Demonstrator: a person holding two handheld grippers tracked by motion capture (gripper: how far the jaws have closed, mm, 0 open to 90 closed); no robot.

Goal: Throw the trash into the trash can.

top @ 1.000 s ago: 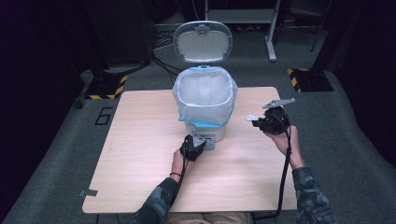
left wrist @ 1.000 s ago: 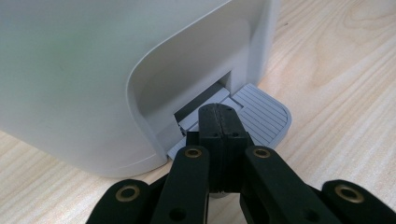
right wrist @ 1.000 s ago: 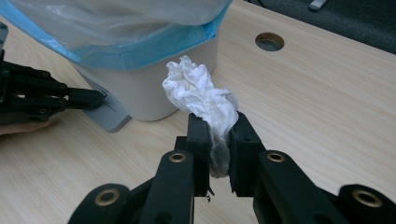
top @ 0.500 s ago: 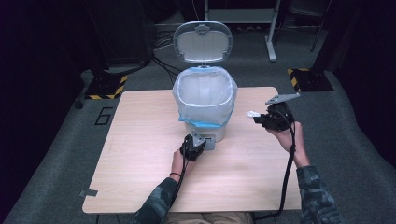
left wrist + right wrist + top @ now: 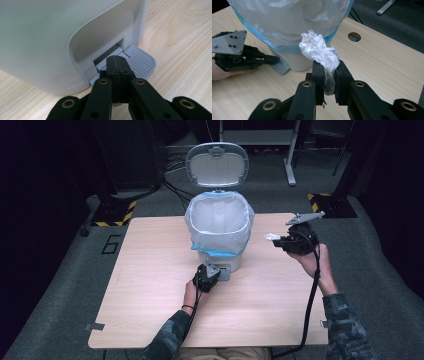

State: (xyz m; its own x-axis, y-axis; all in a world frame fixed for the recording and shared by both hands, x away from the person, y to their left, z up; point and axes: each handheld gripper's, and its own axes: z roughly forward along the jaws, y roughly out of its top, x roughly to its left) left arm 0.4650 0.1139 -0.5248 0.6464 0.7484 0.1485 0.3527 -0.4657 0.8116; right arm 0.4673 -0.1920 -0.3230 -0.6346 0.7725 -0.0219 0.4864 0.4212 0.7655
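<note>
Bin [image 5: 218, 232] seen at frame centre in high view, lid [image 5: 217, 164] already raised, liner bag [image 5: 220, 222] open; right gripper [image 5: 278, 240] held right of rim, tissue not yet dropped.

Left gripper view: left gripper [image 5: 117, 62] jaws pressed together, resting on pedal [image 5: 140, 62].

Right gripper view: tissue [image 5: 320, 53] clamped between jaws, bag edge just ahead; table hole [image 5: 354, 36] noted upper right, path unobstructed.

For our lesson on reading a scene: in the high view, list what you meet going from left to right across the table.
Left gripper with its jaws shut on the pedal → pedal bin with its lid up → crumpled tissue → right gripper holding it.
</note>
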